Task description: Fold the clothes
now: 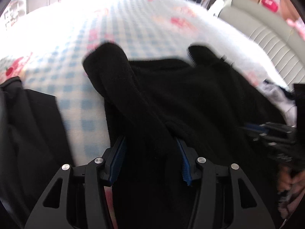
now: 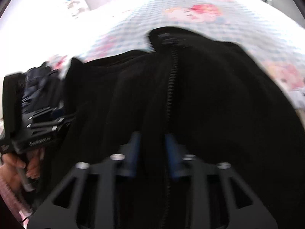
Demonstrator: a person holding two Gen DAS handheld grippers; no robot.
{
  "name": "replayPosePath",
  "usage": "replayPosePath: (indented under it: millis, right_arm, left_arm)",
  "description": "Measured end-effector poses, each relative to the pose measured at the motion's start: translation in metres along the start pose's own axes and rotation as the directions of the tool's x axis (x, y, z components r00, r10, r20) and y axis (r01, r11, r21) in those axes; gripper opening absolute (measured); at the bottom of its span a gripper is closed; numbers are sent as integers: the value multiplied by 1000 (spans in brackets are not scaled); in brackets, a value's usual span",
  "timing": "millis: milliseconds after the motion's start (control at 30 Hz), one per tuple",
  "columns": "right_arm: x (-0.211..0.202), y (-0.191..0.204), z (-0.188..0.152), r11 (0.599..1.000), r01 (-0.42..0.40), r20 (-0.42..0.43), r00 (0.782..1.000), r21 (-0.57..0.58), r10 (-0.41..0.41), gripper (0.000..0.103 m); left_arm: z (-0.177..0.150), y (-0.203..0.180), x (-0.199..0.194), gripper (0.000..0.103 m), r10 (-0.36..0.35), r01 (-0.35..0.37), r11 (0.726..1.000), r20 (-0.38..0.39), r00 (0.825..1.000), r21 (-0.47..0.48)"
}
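A black fleece jacket (image 1: pixel 190 95) with a front zipper (image 2: pixel 170 87) lies on a bed with a blue-checked, fruit-print blanket (image 1: pixel 118 24). My left gripper (image 1: pixel 150 143) is shut on a fold of the jacket, with fleece bunched between its blue pads (image 1: pixel 119 156); a sleeve (image 1: pixel 108 64) points up and away. My right gripper (image 2: pixel 152 143) is shut on the jacket at the zipper line. Each view shows the other gripper at its side: the right one (image 1: pixel 276 137) and the left one (image 2: pixel 43 122). Both views are motion-blurred.
Another dark garment (image 1: pixel 28 124) lies at the left of the left wrist view. A pale padded headboard or sofa (image 1: pixel 266 32) stands at the far right. White-and-dark cloth (image 1: pixel 276 95) lies by the jacket's right edge. The blanket (image 2: pixel 190 5) extends beyond the jacket.
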State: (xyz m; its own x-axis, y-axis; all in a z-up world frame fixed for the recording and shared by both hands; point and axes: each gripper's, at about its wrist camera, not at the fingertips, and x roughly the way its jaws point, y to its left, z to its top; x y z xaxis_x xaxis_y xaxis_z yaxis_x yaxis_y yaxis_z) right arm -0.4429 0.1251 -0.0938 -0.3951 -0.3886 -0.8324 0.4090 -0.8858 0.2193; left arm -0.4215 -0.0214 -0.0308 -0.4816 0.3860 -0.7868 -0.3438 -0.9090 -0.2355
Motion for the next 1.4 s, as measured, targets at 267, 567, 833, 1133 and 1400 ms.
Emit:
replayPosePath:
  millis: [267,567,833,1133,1400]
  right_arm:
    - [-22,21,-6,965,246,114,965,-93,-236,8]
    - [-56,23,-18,925,369,207,915,-86,-346,7]
    - [-28,4,-21,960,275,110,957,-57,-268,10]
    - [-31,15,-19,968,250,130,960,-12,-246,12]
    - [-66,-9,-16,983,166,145,974,78,-176,26]
  left_arm:
    - [-30,-11,-36,46,172,-174,982,36,985,70]
    - [-21,4,-29,44,190,-190,981,12,982,24]
    - [-19,-32,21,40,78,-52,984,-146,986,173]
    - [-32,7,-35,8,173,-173,985,-37,984,-6]
    - [-24,1,-62,21,98,-95,992,38,994,-88]
